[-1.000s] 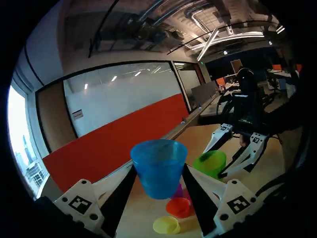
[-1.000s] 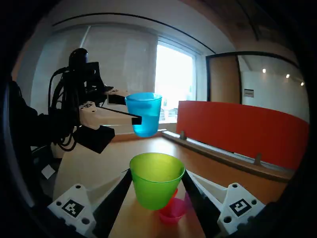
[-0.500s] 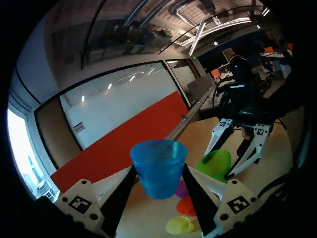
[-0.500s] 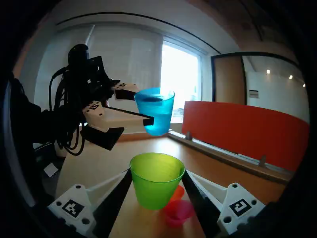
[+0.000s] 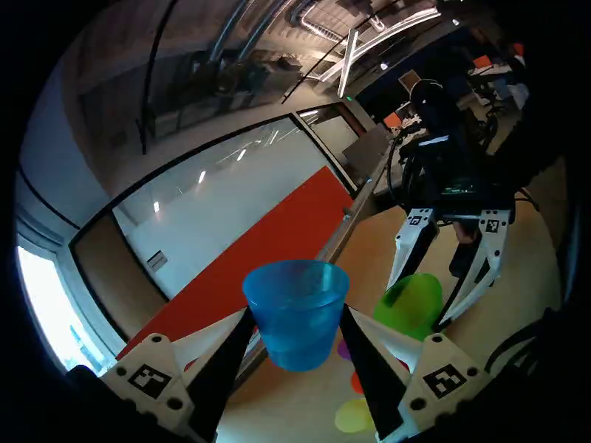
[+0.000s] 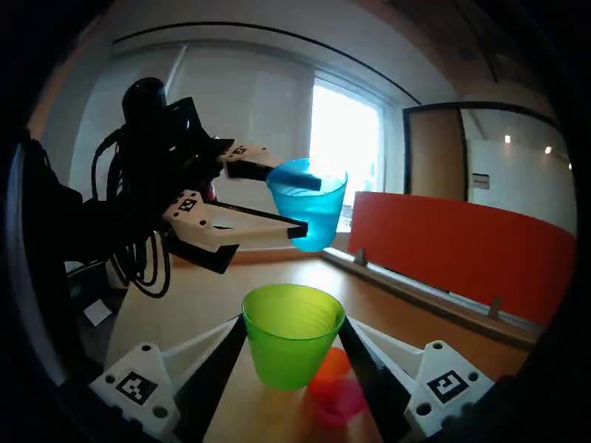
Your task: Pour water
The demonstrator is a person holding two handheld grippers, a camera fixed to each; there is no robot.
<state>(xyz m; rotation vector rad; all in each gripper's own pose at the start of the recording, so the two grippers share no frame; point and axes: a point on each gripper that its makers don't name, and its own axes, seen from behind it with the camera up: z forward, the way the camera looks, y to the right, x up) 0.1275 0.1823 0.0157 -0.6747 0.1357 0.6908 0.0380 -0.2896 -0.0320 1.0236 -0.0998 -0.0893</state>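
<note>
My left fingers (image 5: pixel 225 354) pinch a translucent blue plastic cup (image 5: pixel 297 314), seemingly tilted; my right fingers (image 6: pixel 218 362) pinch a green plastic cup (image 6: pixel 292 336)

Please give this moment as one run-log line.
stage: pre-pour | left gripper: shut on blue cup, held higher than green cup | right gripper: shut on green cup, upright | water stream: none seen

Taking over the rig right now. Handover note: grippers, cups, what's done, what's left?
Left gripper shut on the blue cup, held higher than the green cup and slightly tilted; it seems to hold water.
Right gripper shut on the green cup, upright, looks empty.
Orange cup and pink cup sit on the table.
Done: both cups gripped.
Left: bring blue rim over green, pour; no stream yet.
</note>
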